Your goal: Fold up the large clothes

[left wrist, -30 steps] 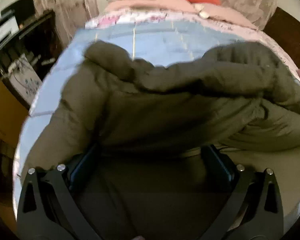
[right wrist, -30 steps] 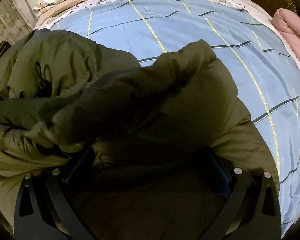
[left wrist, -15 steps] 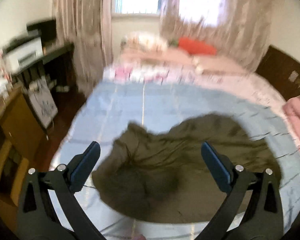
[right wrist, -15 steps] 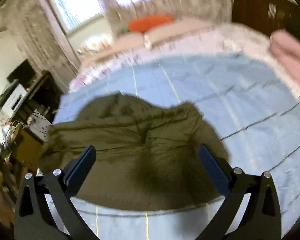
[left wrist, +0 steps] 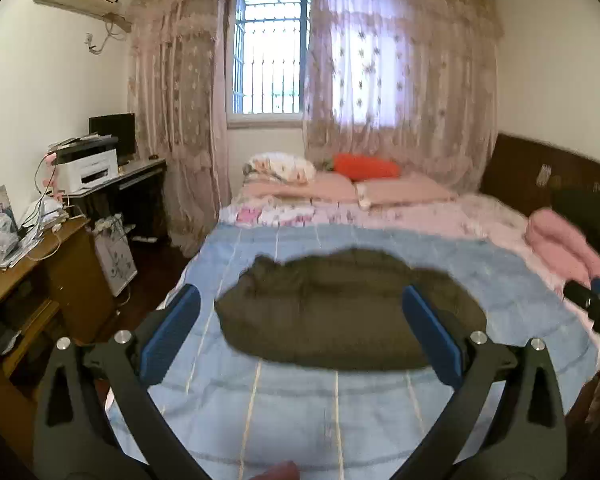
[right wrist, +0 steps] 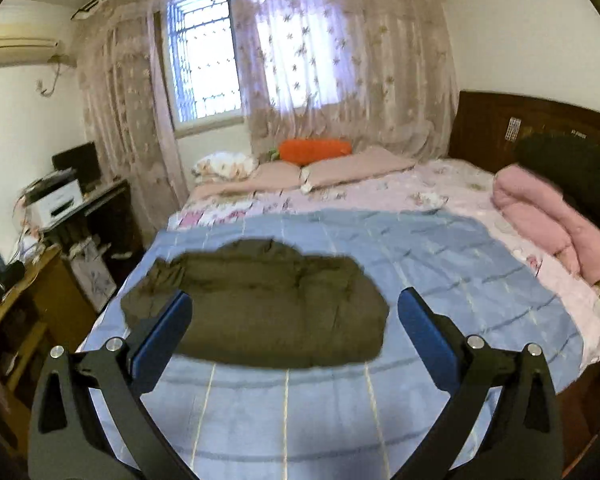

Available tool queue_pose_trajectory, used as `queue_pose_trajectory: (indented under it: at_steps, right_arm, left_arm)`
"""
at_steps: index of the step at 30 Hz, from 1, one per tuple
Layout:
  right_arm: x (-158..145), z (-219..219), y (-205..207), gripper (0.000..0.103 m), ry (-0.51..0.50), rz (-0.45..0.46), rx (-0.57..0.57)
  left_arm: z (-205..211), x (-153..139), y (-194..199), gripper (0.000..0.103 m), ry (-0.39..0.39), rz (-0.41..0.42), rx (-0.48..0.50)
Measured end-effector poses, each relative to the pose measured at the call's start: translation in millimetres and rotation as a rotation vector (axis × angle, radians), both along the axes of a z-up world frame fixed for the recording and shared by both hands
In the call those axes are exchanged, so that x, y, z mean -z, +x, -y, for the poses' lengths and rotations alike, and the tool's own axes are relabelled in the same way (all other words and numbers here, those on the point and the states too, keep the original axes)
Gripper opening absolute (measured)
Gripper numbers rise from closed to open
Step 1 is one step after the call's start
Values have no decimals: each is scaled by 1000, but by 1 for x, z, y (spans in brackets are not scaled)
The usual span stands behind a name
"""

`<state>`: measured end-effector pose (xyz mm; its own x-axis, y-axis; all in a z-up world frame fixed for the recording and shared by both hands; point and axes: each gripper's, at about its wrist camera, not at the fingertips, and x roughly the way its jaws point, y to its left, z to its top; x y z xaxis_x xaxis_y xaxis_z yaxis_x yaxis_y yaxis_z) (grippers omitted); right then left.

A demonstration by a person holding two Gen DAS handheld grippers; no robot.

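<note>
An olive-green padded jacket [left wrist: 340,312] lies folded into a wide low bundle on the blue striped sheet [left wrist: 300,408] of the bed. It also shows in the right wrist view [right wrist: 268,312], left of centre. My left gripper [left wrist: 300,332] is open and empty, held back from and above the jacket near the bed's foot. My right gripper [right wrist: 296,332] is open and empty too, equally far back. Part of the right gripper shows at the right edge of the left wrist view [left wrist: 596,304].
Pink folded bedding [right wrist: 540,220] lies at the bed's right side beside a dark headboard [right wrist: 520,128]. Pillows and an orange cushion [left wrist: 364,166] lie at the far end. A wooden desk [left wrist: 32,264] and a printer [left wrist: 88,168] stand to the left.
Both grippers let go of the jacket and pulled back and up from it. The jacket now lies folded on the sheet, and the whole room is in view.
</note>
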<state>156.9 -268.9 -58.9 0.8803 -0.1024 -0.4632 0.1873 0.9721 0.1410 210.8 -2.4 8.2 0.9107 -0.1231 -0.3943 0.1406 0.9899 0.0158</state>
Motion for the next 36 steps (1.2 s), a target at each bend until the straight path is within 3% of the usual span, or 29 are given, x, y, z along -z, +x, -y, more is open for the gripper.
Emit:
queue_pose_trajectory:
  at_steps: [6, 11, 13, 36]
  right_arm:
    - [39, -11, -17, 102, 40, -103, -16]
    - [61, -30, -12, 102, -4, -151, -48]
    - [63, -36, -9, 102, -16, -148, -57]
    - [70, -25, -6, 102, 7, -169, -51]
  left_arm:
    - [20, 61, -8, 101, 128, -117, 0]
    - [13, 77, -3, 101, 52, -191, -23]
    - [15, 80, -1, 101, 36, -220, -40]
    - [35, 81, 6, 101, 65, -206, -14]
